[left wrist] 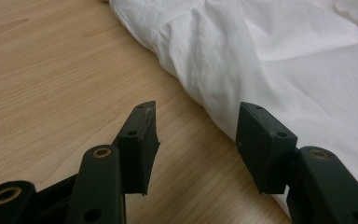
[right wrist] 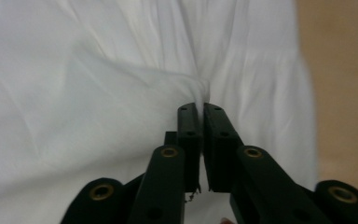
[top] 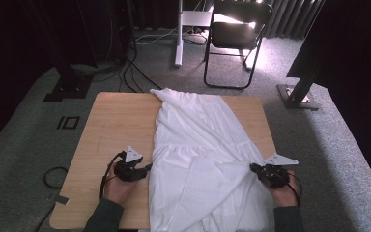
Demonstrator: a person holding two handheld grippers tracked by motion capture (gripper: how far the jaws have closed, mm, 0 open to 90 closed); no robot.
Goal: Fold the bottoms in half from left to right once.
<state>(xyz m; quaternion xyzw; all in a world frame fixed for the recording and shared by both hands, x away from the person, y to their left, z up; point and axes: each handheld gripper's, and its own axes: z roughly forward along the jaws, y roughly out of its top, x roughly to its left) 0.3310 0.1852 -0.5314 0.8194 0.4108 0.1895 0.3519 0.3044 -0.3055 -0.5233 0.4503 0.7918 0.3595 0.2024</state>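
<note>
A white garment [top: 198, 159] lies lengthwise down the middle of the wooden table [top: 111, 130], its near end hanging over the front edge. My left gripper [top: 147, 167] rests on the table at the cloth's left edge [left wrist: 205, 79], open, its fingertips [left wrist: 142, 123] apart with bare wood between them and the right one touching the fabric's border. My right gripper [top: 253, 167] is at the garment's right edge, shut on a pinched fold of the white fabric [right wrist: 199, 93], which bunches up between its pads.
A folding chair [top: 236, 34] and a white stand leg [top: 178, 34] are on the carpet beyond the table. Black stand bases [top: 67, 87] and cables lie to the left, another base [top: 297, 94] to the right. Bare wood [top: 116, 121] shows left of the garment.
</note>
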